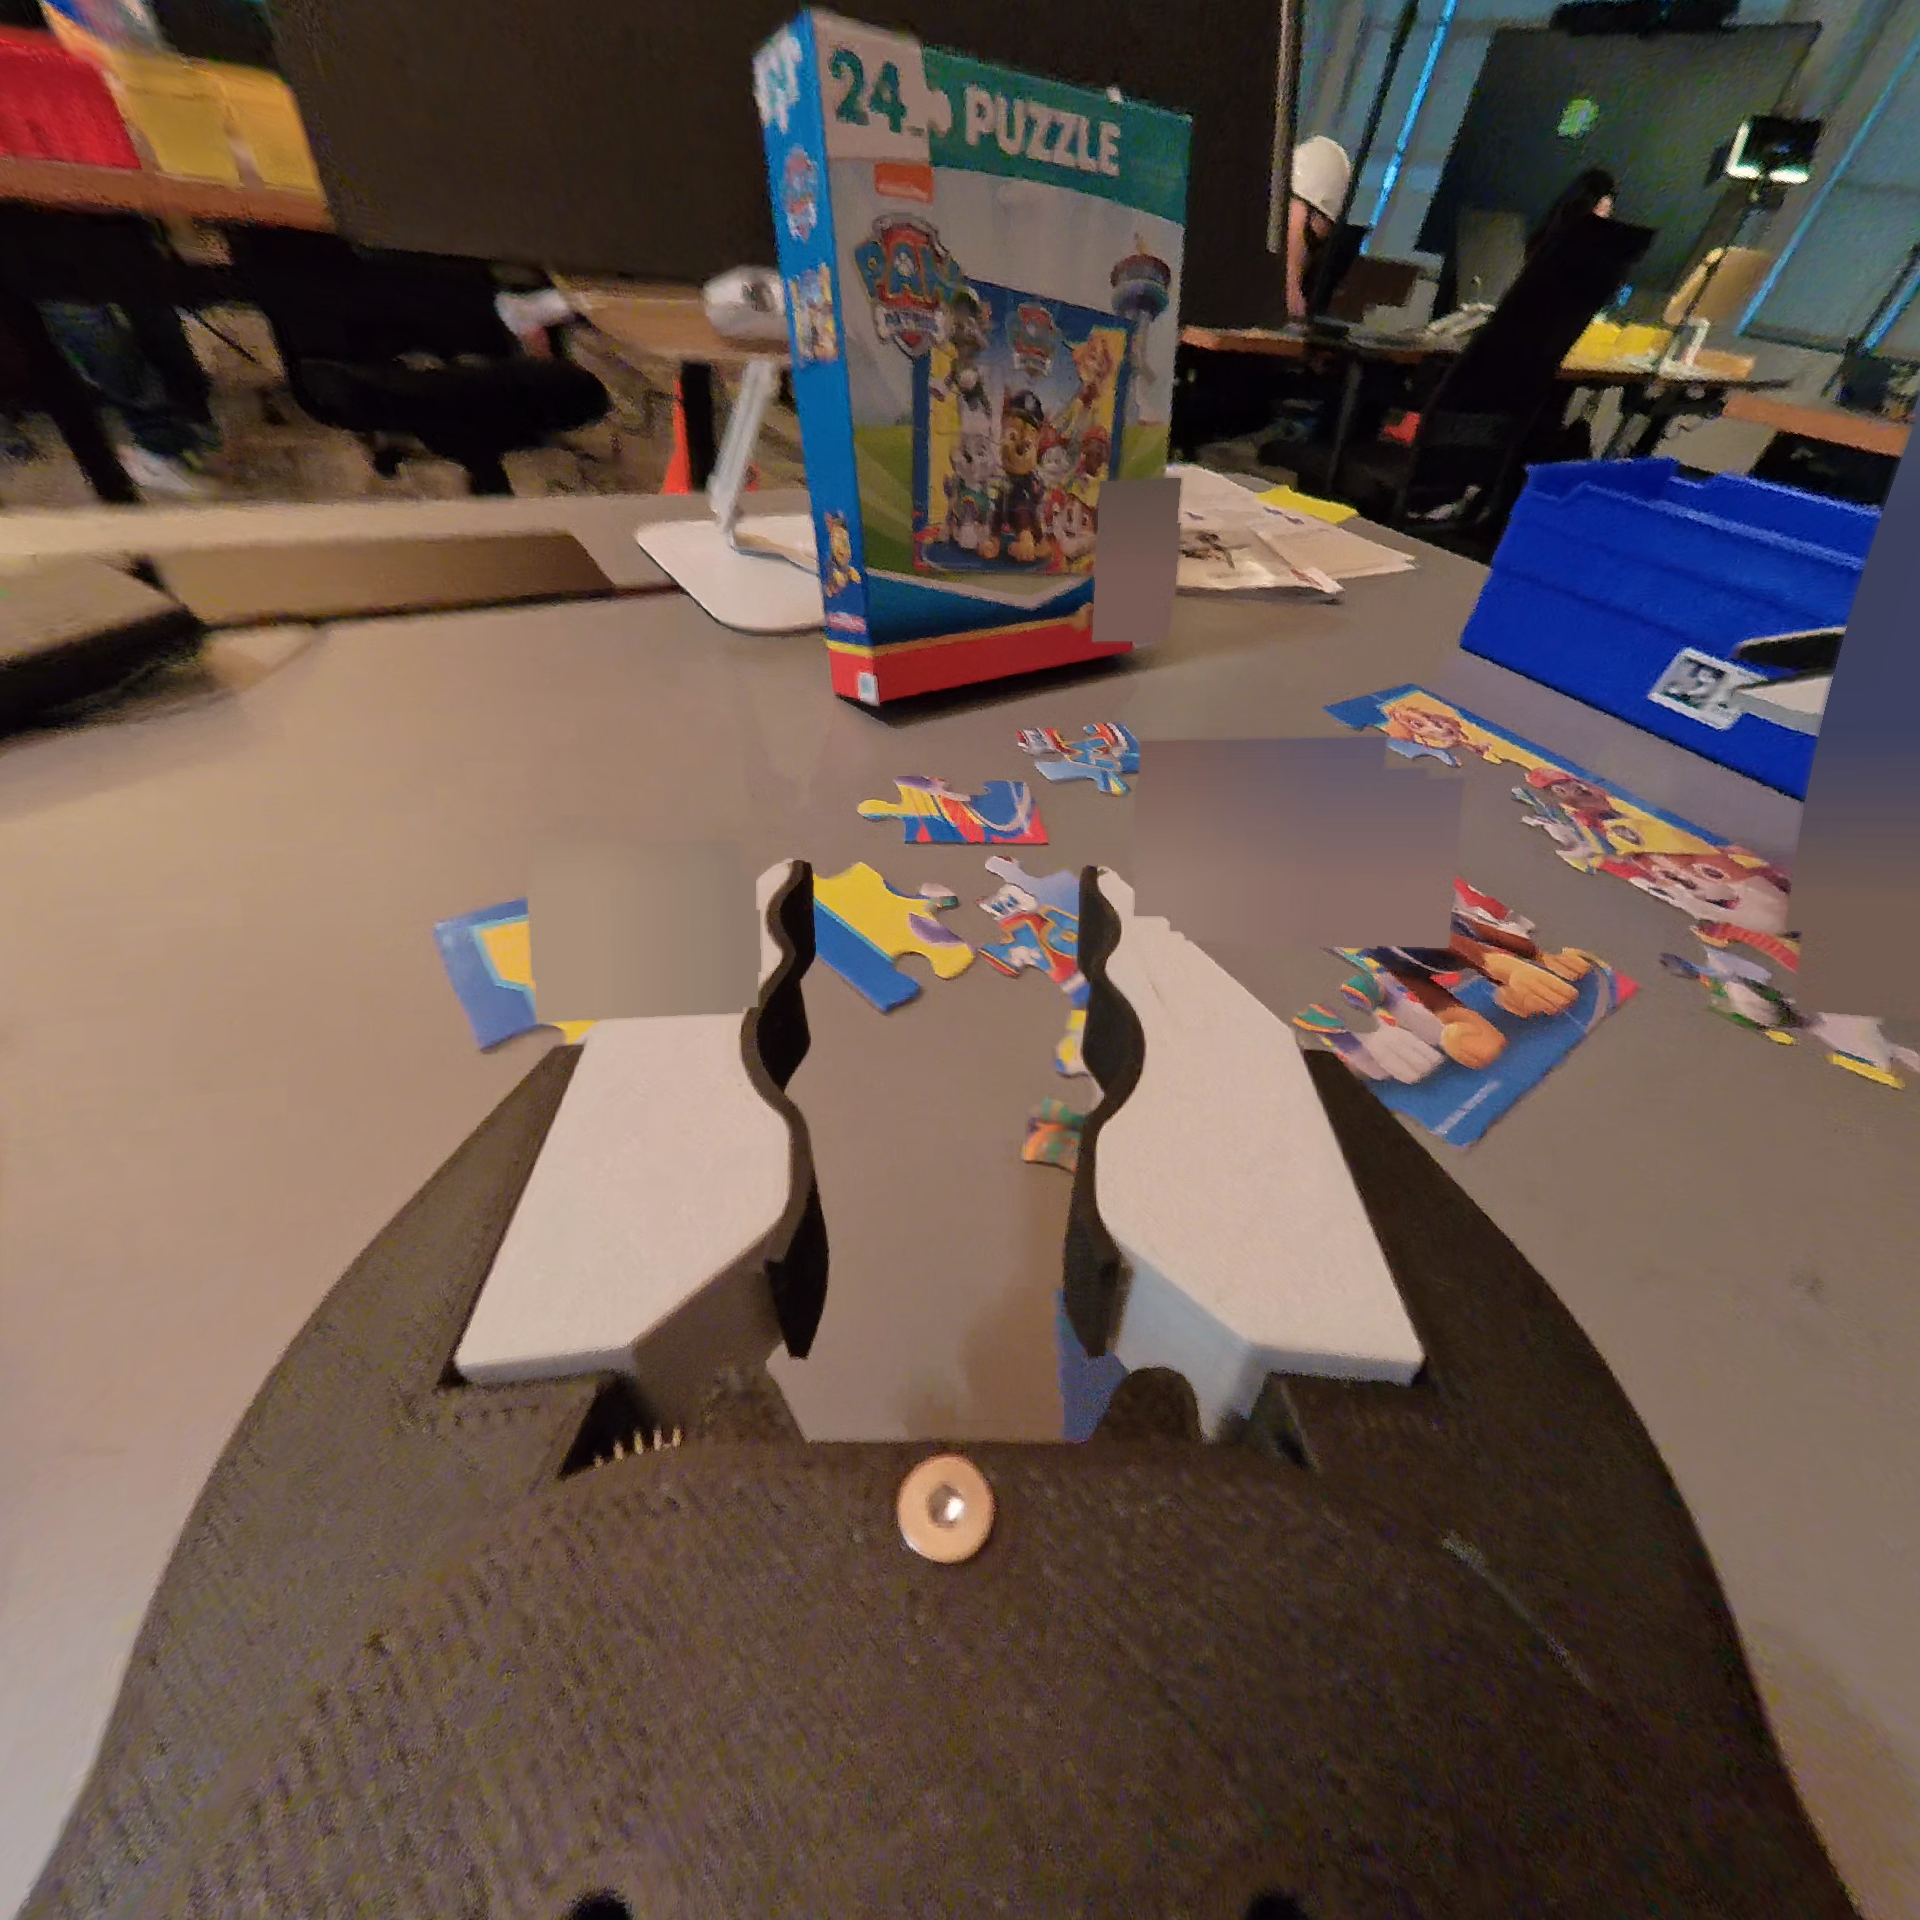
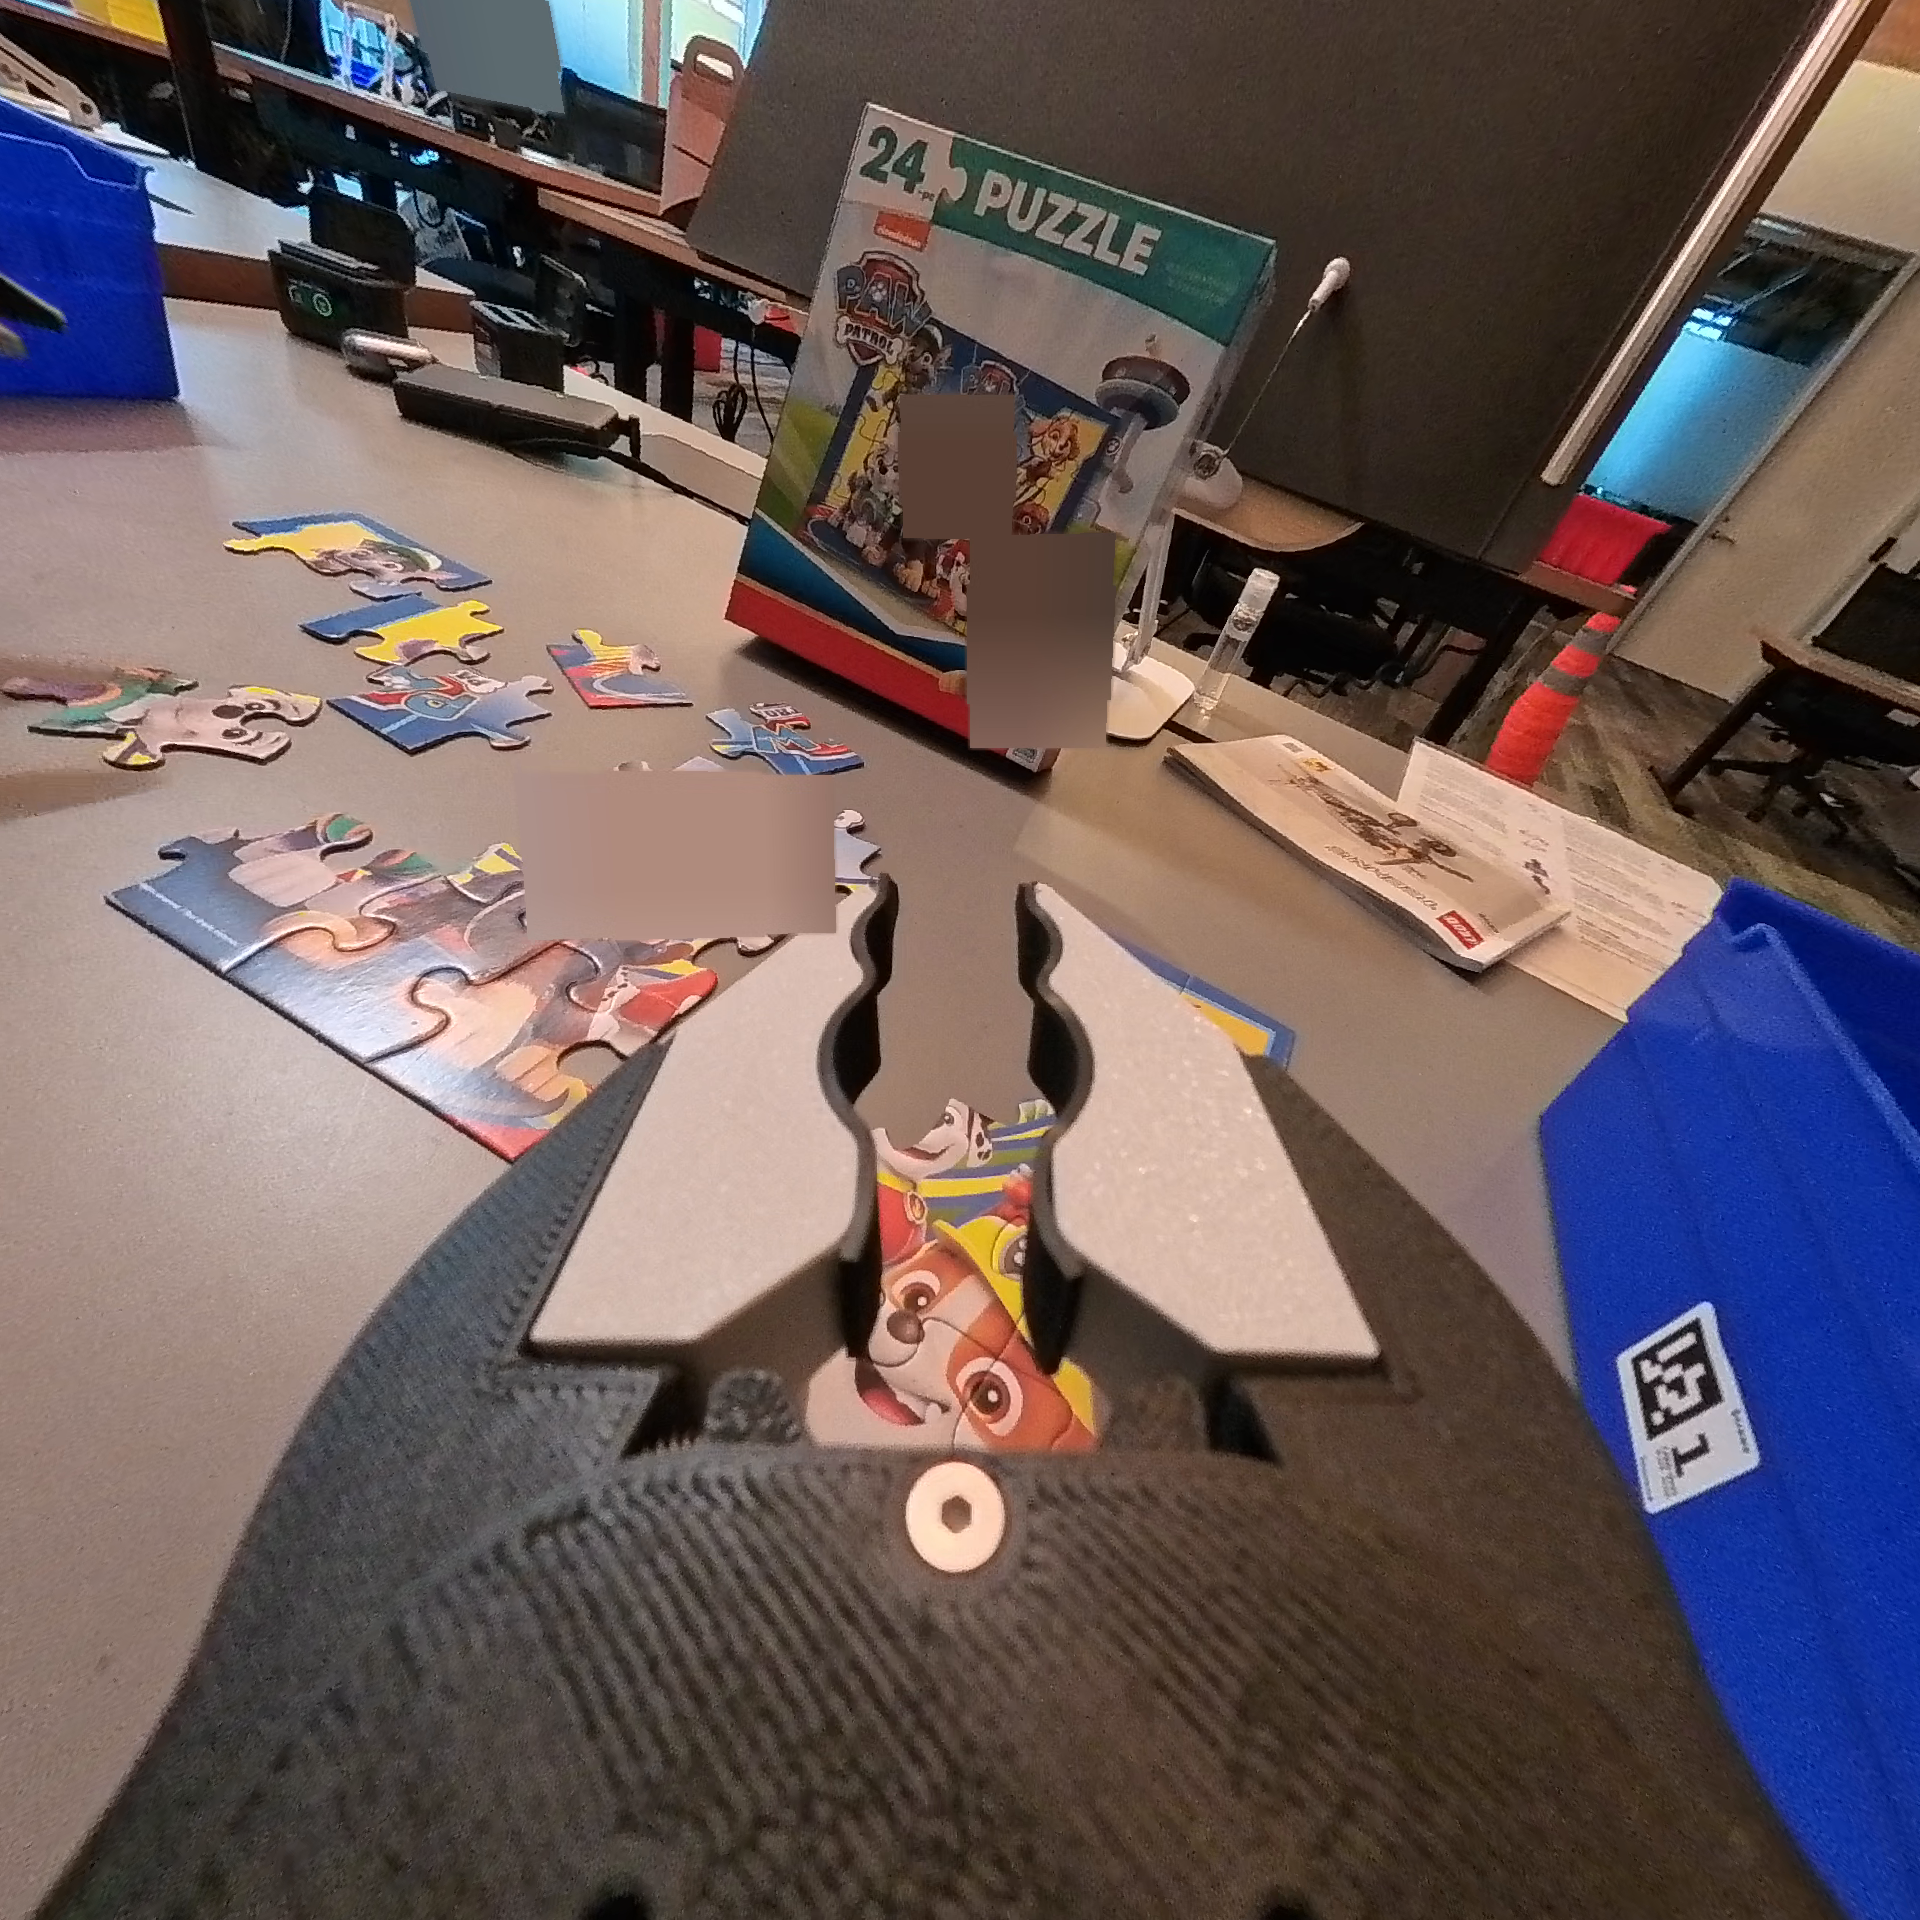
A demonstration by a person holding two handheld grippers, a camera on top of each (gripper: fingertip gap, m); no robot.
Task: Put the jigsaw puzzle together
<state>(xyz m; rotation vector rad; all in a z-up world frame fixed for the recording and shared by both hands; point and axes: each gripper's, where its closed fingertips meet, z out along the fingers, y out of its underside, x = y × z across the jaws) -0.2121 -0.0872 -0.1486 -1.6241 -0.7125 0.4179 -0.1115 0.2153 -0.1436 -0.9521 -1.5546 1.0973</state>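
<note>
— Right below the camera, what does the left tool [image 1: 940, 904] do?

— Its two fingers stand wide apart, released, with nothing between them but bare grey counter [image 1: 312, 831]. Just past the fingertips lies a yellow and blue puzzle piece [image 1: 883, 935], flat on the counter, and beside it a blue piece with a red figure [image 1: 1039, 925]. The tool touches neither of them.

— And the right tool [image 2: 956, 899]?

— It is also released, though its fingers stand closer together. They press on nothing. Under the tool, between the finger bases, I see joined pieces with a cartoon dog [image 2: 966, 1340] lying flat on the counter; whether the tool touches them, I cannot tell.

— What is around?

— A joined strip of puzzle [image 2: 343, 966] lies to the left of the right tool. More loose pieces [image 2: 436, 707] are scattered farther on, toward the far edge. A puzzle box [image 2: 1018, 416] stands upright near the far edge of the counter, well apart from both tools. A blue bin [image 2: 1766, 1195] stands at the right edge, near the right tool, and another blue bin [image 2: 73, 260] at the far left corner. Some booklets [image 2: 1382, 842] lie by the far right edge. In the left wrist view, another joined part with paws [image 1: 1455, 1018] lies to the right of the left tool.
</note>
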